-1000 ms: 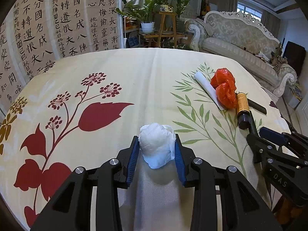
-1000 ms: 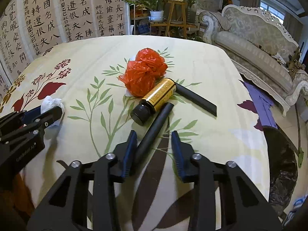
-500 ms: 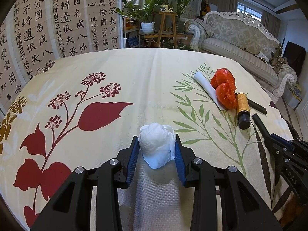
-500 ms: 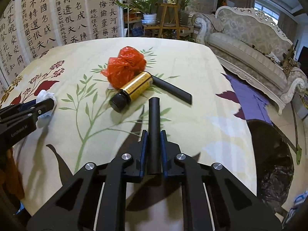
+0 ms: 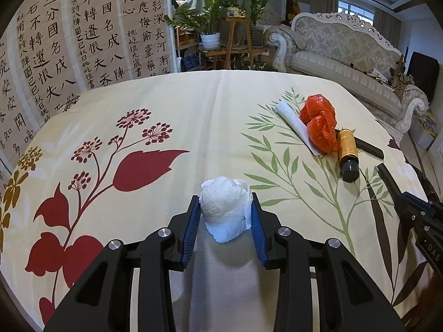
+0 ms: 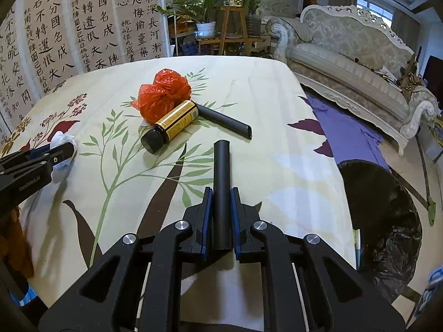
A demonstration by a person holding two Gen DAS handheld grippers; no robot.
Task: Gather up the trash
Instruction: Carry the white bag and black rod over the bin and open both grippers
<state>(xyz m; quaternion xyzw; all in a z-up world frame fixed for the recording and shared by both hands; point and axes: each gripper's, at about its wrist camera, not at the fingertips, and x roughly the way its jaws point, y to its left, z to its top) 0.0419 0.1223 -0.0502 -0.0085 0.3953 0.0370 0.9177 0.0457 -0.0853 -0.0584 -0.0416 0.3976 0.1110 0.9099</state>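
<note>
Two pieces of trash are already in hand, one per gripper, and three or four more lie on the floral tablecloth (image 5: 216, 116). On the left, the left gripper (image 5: 224, 215) has its blue-padded fingers (image 5: 191, 224) pressed in on a crumpled white tissue ball (image 5: 225, 210), squeezing it at mid-height so the soft wad cannot slip out; the ball sits low over the cloth near the table's front edge.

Toward the middle of the table lies the uncollected pile: a flat white paper strip (image 5: 293, 123), partly under a bunched orange plastic bag (image 6: 162, 94), with an amber bottle with a black cap (image 6: 171, 126) lying on its side against the bag, and a dark flattened tube (image 6: 225, 120) angled out from behind the bottle. They touch or overlap, so each probably has to be picked off singly.

Further right, the right gripper (image 6: 221, 215) is closed narrowly on a matte black cylindrical tube (image 6: 221, 182), held lengthwise along the fingers with its far end pointing forward, a grip that seems chosen to keep the long piece from swinging.

At the far right, beyond the table's edge, a bin lined with a black trash bag (image 6: 387, 210) stands open on the floor, presumably the destination for both held items.
</note>
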